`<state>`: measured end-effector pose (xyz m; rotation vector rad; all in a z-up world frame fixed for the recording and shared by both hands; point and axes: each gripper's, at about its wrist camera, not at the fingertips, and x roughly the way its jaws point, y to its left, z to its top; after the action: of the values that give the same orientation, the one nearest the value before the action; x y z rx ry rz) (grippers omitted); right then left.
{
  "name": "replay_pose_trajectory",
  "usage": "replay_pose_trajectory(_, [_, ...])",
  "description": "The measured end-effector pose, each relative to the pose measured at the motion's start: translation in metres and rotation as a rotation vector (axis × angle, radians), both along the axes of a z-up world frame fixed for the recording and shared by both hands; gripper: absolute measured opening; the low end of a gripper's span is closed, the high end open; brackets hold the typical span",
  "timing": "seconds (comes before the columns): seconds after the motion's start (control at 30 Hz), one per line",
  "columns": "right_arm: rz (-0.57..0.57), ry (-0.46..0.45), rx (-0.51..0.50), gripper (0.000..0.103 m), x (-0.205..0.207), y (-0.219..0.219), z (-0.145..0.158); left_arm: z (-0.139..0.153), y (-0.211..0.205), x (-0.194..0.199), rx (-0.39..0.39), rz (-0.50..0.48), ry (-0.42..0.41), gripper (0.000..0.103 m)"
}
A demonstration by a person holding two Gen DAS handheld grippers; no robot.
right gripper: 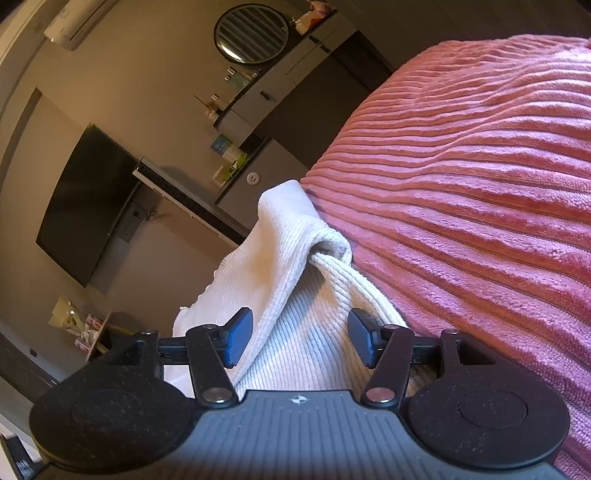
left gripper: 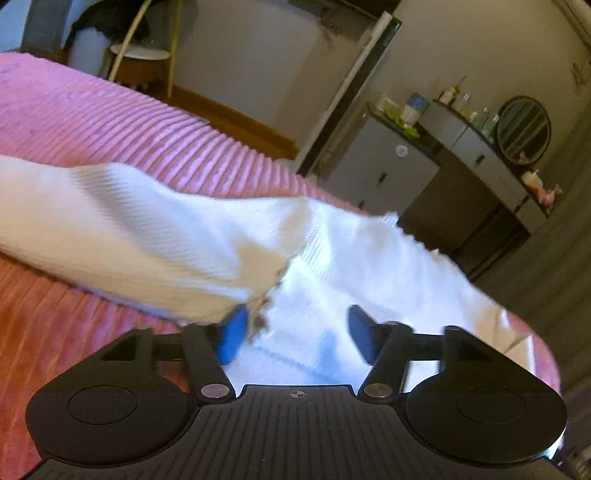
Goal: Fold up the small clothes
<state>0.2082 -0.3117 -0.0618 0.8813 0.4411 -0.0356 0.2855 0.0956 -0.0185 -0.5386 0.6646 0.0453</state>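
Right now both grippers sit low over a white ribbed sock lying on a pink corduroy bedspread [left gripper: 110,122]. Through the left wrist camera, the left gripper [left gripper: 295,336] has its blue pads spread wide, with the sock [left gripper: 155,229] stretching from the left edge of the frame across the middle and down toward the lower right; the left pad [left gripper: 232,339] touches a bunched, slightly grubby fold of the fabric, while the other pad stands apart over flat white cloth, so nothing is pinched. That picture is smeared with motion, so I can't say for sure whether this is one sock or two overlapping. Through the right wrist camera, the right gripper [right gripper: 301,338] is likewise parted, its pads [right gripper: 240,339] on either side of the ribbed cloth without squeezing it. There the sock [right gripper: 295,258] runs up the centre of the frame, folded over on itself with a rounded loop near the middle, lying along the edge of the bedspread, which fills the right half. A dark television [right gripper: 85,206] hangs in the left of that frame, and a round mirror [right gripper: 251,33] sits at top centre above a grey dresser [right gripper: 273,92].
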Motion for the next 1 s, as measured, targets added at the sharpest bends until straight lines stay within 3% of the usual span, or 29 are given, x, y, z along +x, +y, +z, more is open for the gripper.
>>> replay_pose_trajectory(0.03, [0.002, 0.001, -0.008, 0.057, 0.000, 0.001, 0.001, 0.001, -0.001, 0.003, 0.003, 0.007, -0.007, 0.076])
replay_pose_trajectory(0.1, [0.003, 0.000, -0.012, 0.057, 0.000, 0.002, 0.001, 0.000, -0.004, 0.008, -0.001, -0.005, 0.001, 0.074])
replay_pose_trajectory(0.2, [0.000, -0.005, -0.001, 0.055, 0.001, 0.000, 0.001, -0.002, -0.014, 0.011, 0.060, -0.014, 0.029, 0.059])
replay_pose_trajectory(0.27, [-0.005, -0.006, -0.005, 0.051, 0.001, -0.001, 0.000, -0.001, -0.016, 0.008, 0.115, -0.027, 0.023, 0.049])
replay_pose_trajectory(0.4, [-0.019, 0.015, -0.029, 0.036, 0.001, -0.007, -0.003, 0.004, 0.002, -0.002, 0.099, -0.010, 0.023, 0.048])
replay_pose_trajectory(0.43, [-0.027, 0.024, -0.038, 0.027, 0.002, -0.009, -0.004, 0.007, 0.009, -0.006, 0.093, 0.006, 0.012, 0.051])
replay_pose_trajectory(0.5, [-0.044, 0.056, -0.078, 0.018, 0.004, -0.011, -0.004, 0.013, 0.024, -0.018, 0.115, 0.049, 0.006, 0.068])
replay_pose_trajectory(0.53, [-0.050, 0.066, -0.101, 0.018, 0.005, -0.012, -0.005, 0.016, 0.034, -0.024, 0.124, 0.074, 0.003, 0.077])
replay_pose_trajectory(0.63, [-0.055, 0.068, -0.121, 0.020, 0.004, -0.009, -0.002, 0.018, 0.070, -0.046, 0.099, 0.142, 0.007, 0.080])
replay_pose_trajectory(0.67, [-0.053, 0.062, -0.177, 0.021, 0.001, -0.002, 0.005, 0.017, 0.085, -0.052, 0.082, 0.169, 0.015, 0.082])
replay_pose_trajectory(0.73, [-0.042, 0.048, -0.207, 0.033, -0.005, 0.006, 0.011, 0.012, 0.115, -0.065, 0.040, 0.233, 0.031, 0.082])
replay_pose_trajectory(0.87, [-0.005, 0.039, -0.224, 0.042, -0.012, 0.017, 0.018, 0.002, 0.175, -0.085, -0.060, 0.371, 0.060, 0.082])
replay_pose_trajectory(0.9, [0.011, 0.042, -0.224, 0.052, -0.014, 0.021, 0.021, 0.001, 0.187, -0.087, -0.073, 0.390, 0.060, 0.082])
replay_pose_trajectory(1.0, [0.050, 0.040, -0.218, 0.053, -0.020, 0.035, 0.028, -0.002, 0.220, -0.091, -0.097, 0.456, 0.074, 0.082])
